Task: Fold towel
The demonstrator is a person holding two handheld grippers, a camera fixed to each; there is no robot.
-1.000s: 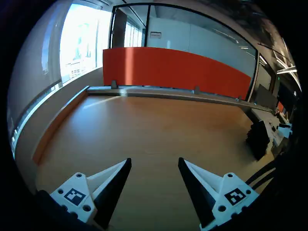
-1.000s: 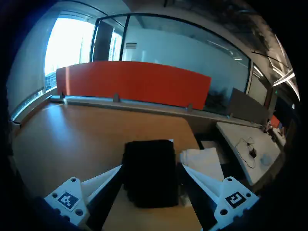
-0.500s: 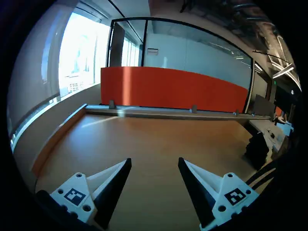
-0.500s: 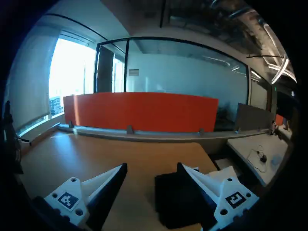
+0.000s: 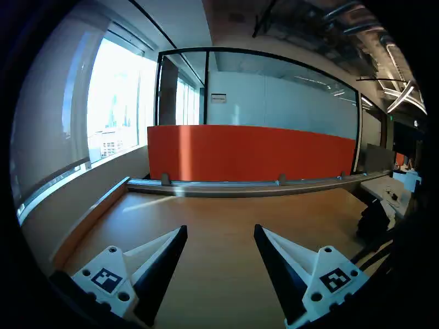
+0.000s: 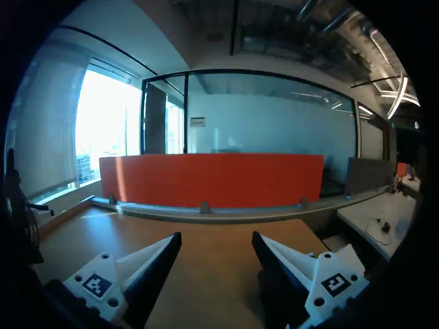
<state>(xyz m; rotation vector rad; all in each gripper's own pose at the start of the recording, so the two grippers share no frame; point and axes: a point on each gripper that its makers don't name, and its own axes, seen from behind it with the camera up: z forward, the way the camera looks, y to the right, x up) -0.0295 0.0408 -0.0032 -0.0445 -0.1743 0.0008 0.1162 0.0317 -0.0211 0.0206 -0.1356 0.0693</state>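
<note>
Both spread wide and empty: my left hand-held gripper [image 5: 220, 227] and right hand-held gripper [image 6: 216, 234] hover over the wooden worktop [image 5: 230, 211], orange partition [image 5: 247, 152] ahead.

The left gripper [image 5: 219, 228] had two white, wedge-shaped fingers [image 5: 140, 256] with black inner faces. Each bore a square black-and-white marker [image 5: 107, 279] ringed by small round screw holes [image 5: 112, 249]. Thin black cables [image 5: 376, 247] ran beside it. The right gripper [image 6: 215, 234] looked alike.
</note>
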